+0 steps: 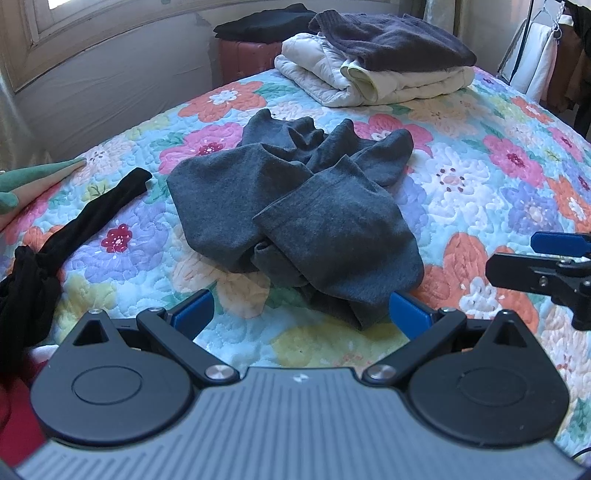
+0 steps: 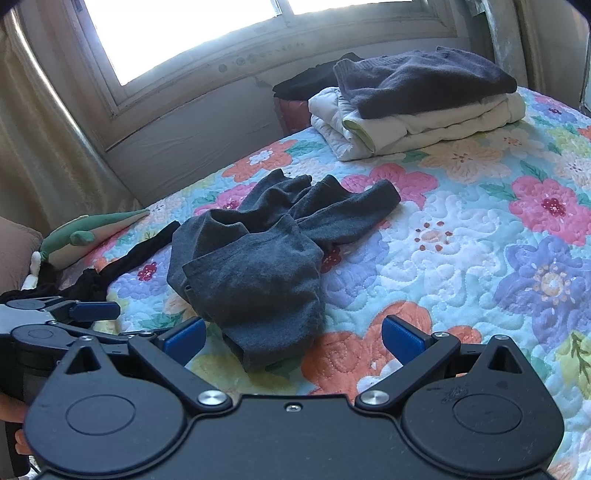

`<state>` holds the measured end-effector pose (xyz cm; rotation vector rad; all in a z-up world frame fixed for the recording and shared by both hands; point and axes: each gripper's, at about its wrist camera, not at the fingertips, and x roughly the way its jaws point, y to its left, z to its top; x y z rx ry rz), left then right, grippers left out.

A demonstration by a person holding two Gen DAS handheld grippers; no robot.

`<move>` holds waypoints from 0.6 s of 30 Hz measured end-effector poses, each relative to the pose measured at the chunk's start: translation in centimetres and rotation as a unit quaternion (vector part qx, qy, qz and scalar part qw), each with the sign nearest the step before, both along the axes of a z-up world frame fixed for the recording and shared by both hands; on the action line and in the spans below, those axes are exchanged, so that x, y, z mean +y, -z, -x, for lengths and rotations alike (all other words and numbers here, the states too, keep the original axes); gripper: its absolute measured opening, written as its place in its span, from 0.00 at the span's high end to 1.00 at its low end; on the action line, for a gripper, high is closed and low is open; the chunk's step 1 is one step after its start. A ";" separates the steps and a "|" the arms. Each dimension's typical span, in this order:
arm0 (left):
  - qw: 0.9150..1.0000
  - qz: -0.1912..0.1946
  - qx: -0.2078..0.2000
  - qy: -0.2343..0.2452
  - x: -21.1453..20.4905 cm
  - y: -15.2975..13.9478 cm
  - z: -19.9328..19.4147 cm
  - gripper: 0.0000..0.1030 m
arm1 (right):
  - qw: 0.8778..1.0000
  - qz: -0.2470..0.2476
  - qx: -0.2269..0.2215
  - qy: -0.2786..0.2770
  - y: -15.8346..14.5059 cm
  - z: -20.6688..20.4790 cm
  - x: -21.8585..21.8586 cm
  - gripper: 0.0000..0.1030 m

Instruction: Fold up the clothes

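A crumpled dark grey garment (image 1: 291,206) lies in a heap on the floral quilt (image 1: 480,177); the right wrist view shows the grey garment (image 2: 258,266) just ahead and left of centre. My left gripper (image 1: 301,314) is open, its blue pads either side of the heap's near edge, holding nothing. The right gripper (image 2: 293,338) is open too, with the garment's near corner between its fingers but not pinched. The right gripper (image 1: 535,258) juts in from the right in the left wrist view. The left gripper (image 2: 77,314) appears at the left in the right wrist view.
A folded stack, a dark purple sweater (image 1: 391,37) on a white quilted jacket (image 1: 369,81), sits at the far side of the bed. Black tights (image 1: 55,240) trail at the left beside a green plush toy (image 1: 33,177). A window (image 2: 192,33) and wall lie beyond.
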<state>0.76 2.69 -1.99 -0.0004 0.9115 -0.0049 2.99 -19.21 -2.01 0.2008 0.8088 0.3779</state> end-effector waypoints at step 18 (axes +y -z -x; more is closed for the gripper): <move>1.000 -0.003 0.001 0.000 0.1 0.0 -0.3 0.00 | 1.000 0.003 0.001 -0.003 0.1 -0.5 0.1 0.00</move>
